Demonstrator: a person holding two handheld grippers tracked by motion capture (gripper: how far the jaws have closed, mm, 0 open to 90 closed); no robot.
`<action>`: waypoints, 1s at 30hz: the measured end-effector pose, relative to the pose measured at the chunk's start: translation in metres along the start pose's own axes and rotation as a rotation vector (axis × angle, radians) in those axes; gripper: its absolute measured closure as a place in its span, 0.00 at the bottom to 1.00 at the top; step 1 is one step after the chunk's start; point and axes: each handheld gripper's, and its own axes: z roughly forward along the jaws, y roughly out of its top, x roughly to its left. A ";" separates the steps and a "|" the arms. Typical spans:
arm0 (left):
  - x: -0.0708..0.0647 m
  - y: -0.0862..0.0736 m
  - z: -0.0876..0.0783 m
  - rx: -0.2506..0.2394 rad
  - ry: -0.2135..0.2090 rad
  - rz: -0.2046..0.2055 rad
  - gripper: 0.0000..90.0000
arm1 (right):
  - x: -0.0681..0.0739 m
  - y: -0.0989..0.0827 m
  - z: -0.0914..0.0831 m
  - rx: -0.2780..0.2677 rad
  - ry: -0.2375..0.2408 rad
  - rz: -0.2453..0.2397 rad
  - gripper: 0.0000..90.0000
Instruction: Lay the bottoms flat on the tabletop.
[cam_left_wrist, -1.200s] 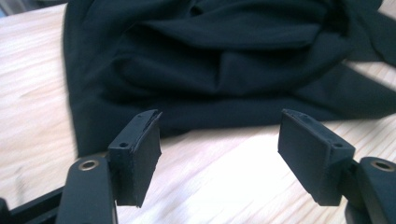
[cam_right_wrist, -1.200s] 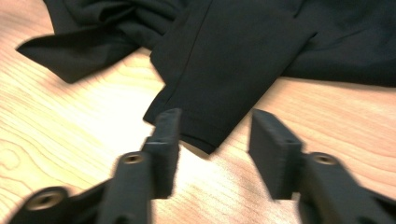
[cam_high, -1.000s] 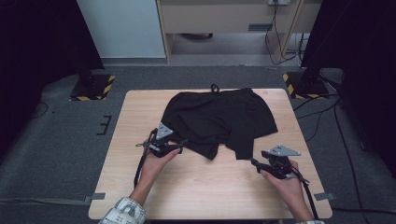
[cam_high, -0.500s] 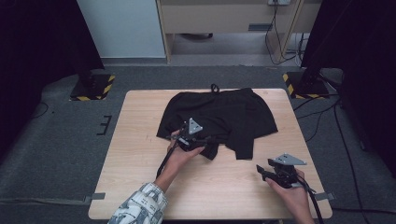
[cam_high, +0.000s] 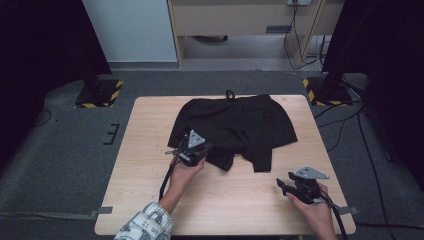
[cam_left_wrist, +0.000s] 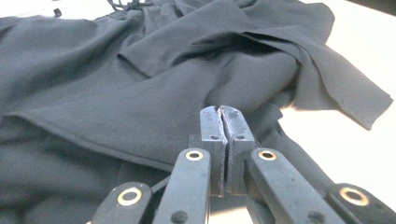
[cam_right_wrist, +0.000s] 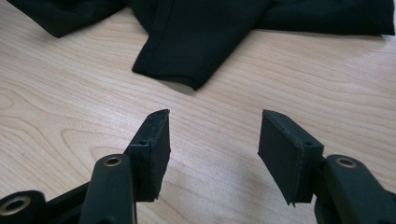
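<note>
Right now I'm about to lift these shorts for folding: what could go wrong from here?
The left tongs have just been closing at the near hem of the shorts; no cloth shows between them, so a lift may come up empty. The right tongs stand open over bare table, short of the shorts, so a one-sided pull could bunch them.

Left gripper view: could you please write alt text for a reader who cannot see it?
The left gripper has its jaws pressed together over black shorts lying rumpled on a pale wooden table. Whether fabric is pinched between them cannot be told.
</note>
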 end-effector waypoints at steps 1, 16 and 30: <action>0.002 -0.005 -0.010 0.004 -0.004 0.000 0.97 | 0.000 0.001 0.001 0.001 -0.001 -0.002 0.48; 0.017 -0.053 -0.096 0.020 0.072 -0.020 0.97 | 0.025 0.038 0.046 -0.017 0.102 -0.090 0.54; 0.032 -0.099 -0.126 0.127 0.125 -0.030 0.89 | 0.081 0.066 0.072 -0.036 0.194 -0.301 0.80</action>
